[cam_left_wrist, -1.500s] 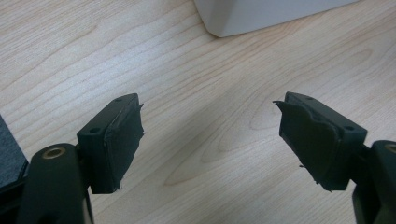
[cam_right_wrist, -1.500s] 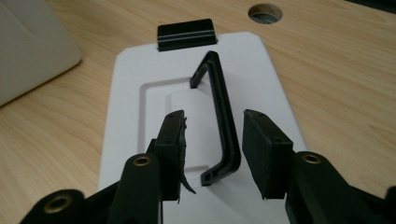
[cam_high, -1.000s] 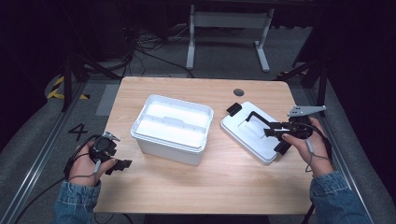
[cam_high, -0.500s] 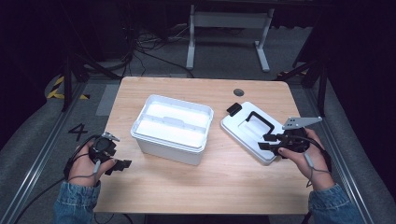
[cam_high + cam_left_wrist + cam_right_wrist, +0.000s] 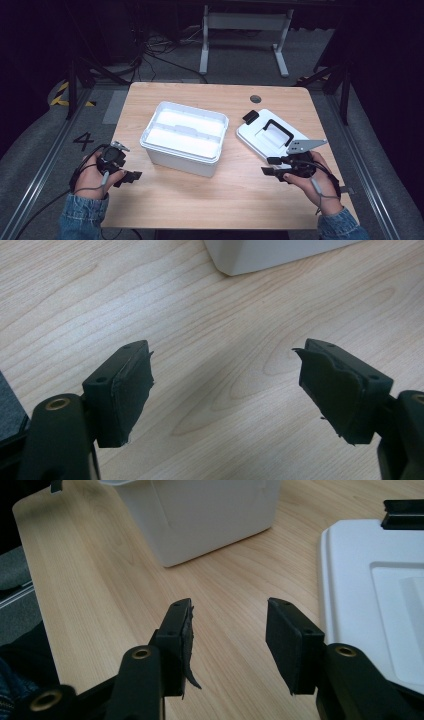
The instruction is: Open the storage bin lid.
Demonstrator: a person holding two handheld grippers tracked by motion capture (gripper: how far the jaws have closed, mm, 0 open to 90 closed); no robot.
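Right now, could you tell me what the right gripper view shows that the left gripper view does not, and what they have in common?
The right gripper view alone shows the white lid lying flat on the table beside the right gripper, with a black latch at its far edge, and a broad side wall of the white box. The left gripper view alone shows the left gripper, open wider over bare wood. Both share the wooden table, open empty jaws, and some part of the white box, just a bottom corner in the left gripper view.

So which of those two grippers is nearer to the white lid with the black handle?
The right gripper: it sits just off the lid's near edge. The left gripper is across the table, beyond the white box.
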